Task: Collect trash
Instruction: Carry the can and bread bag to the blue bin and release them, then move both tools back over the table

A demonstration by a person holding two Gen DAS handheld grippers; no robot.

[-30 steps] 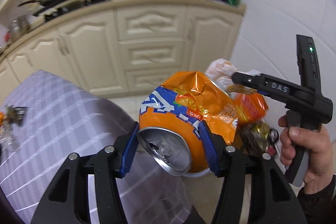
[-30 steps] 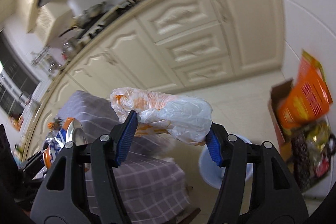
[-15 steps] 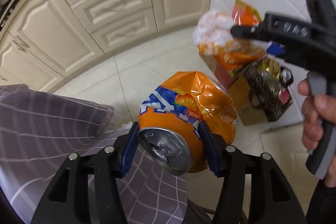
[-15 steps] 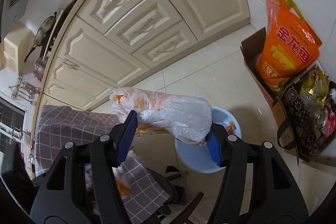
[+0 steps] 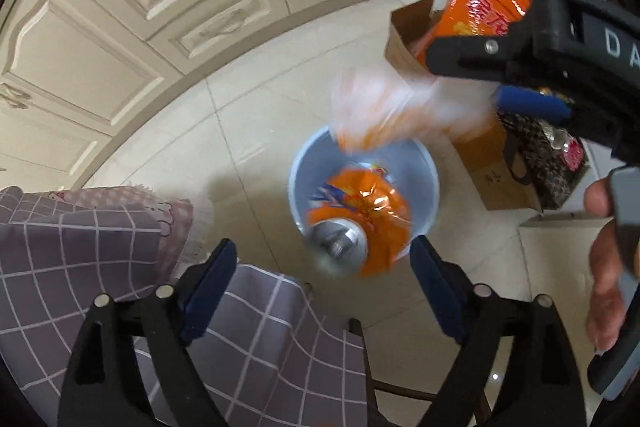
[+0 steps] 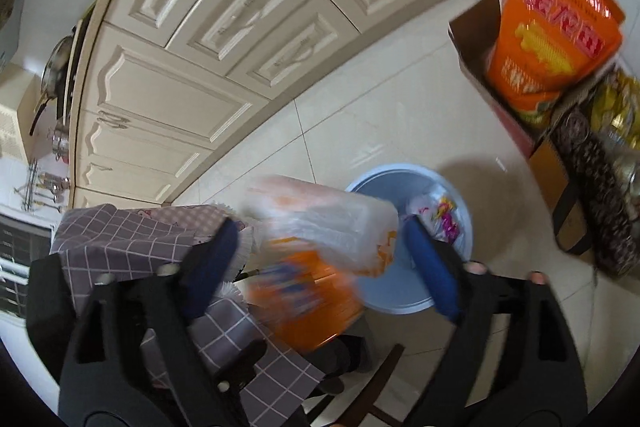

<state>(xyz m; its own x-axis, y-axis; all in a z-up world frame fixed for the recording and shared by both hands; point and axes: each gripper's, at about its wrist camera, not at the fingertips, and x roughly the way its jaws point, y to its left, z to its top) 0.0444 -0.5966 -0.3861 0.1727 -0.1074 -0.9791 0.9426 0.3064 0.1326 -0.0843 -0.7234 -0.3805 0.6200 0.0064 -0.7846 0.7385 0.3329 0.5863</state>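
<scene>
Crushed orange can (image 5: 358, 223), blurred in mid-air above the pale blue bin (image 5: 430, 183), clear of both pads of the wide-open left claw (image 5: 323, 277). Plastic bag (image 6: 320, 223), also blurred, loose between the spread right claw (image 6: 326, 251). Both claws, clamped half a second earlier, have just been opening.

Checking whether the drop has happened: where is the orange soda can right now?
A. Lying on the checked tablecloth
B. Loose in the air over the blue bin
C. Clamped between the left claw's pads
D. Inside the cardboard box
B. The orange soda can is blurred and clear of both pads of the open left claw, above the blue bin.
</scene>
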